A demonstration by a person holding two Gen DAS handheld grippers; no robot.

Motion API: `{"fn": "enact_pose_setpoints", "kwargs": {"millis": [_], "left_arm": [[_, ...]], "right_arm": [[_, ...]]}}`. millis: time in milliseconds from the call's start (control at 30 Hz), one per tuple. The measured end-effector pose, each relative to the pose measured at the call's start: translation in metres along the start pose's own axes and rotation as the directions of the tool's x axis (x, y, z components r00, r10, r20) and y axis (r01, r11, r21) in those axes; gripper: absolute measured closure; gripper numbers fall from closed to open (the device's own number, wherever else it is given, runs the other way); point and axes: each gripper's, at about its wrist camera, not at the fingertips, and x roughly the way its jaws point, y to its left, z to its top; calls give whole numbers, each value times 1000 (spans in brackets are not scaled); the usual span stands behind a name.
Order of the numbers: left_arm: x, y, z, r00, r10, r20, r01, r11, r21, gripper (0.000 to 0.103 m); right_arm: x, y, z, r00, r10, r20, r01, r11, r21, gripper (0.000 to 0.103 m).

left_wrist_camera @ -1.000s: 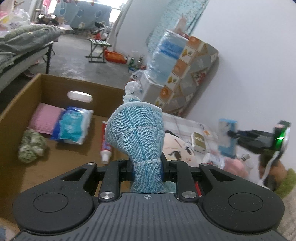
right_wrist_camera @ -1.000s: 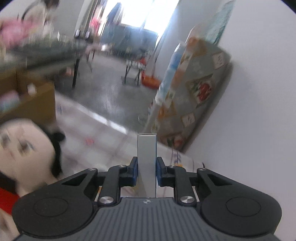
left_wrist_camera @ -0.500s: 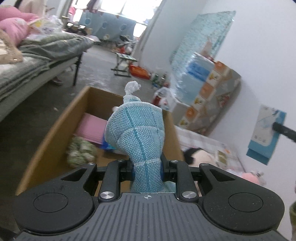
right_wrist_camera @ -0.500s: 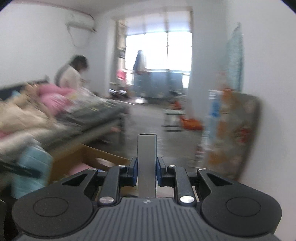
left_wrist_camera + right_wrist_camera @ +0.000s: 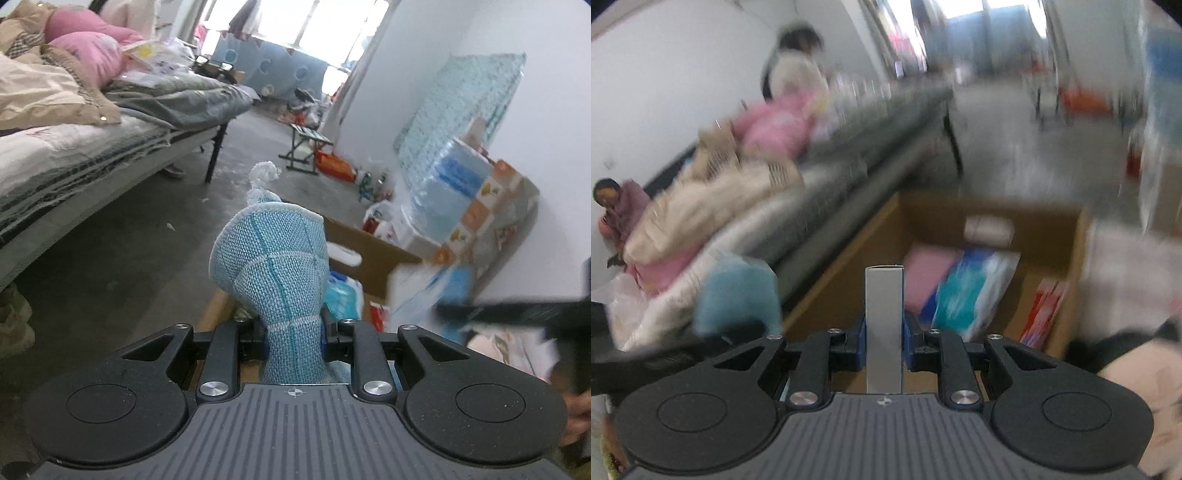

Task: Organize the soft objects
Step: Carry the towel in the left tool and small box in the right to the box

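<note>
While clamped upright in the left gripper (image 5: 293,338), blue knitted cloth (image 5: 273,266): ribbed weave, pale edging, white curl on top; right gripper (image 5: 884,349) pinching a grey flat strip (image 5: 884,325)

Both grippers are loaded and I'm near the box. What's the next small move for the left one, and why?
Probably carry the left gripper a little further forward over the cardboard box before opening. It is shut on the blue knitted cloth, and only the box's near edge shows under its fingers, so releasing now might drop the cloth on the rim.
</note>
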Motion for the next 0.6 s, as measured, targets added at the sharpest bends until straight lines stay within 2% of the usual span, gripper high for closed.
{"fn": "enact_pose_setpoints", "kwargs": {"millis": [67,167,300,433,500,600], "left_arm": [[-3,8,2,1000,5,16,-5,1000,-14,83],[-11,23,6,999,-1,34,2,999,-43,83],[-18,35,14,998,-2,63,6,998,-64,83],[-23,44,19,996,-5,86,13,996,-86,83],[-23,47,20,996,-5,89,13,995,-95,83],[-21,52,19,996,-12,89,21,995,-102,83]], "right_arm": [[33,-3,-2,996,30,-82,-25,998,64,85],[66,-9,-17,979,128,-157,-103,982,157,85],[117,-11,-25,938,243,-246,-168,942,290,85],[158,-4,-36,908,271,-320,-156,926,343,85],[171,-5,-43,899,244,-364,-116,933,341,84],[179,-13,-51,889,259,-379,-97,913,396,84]]}}
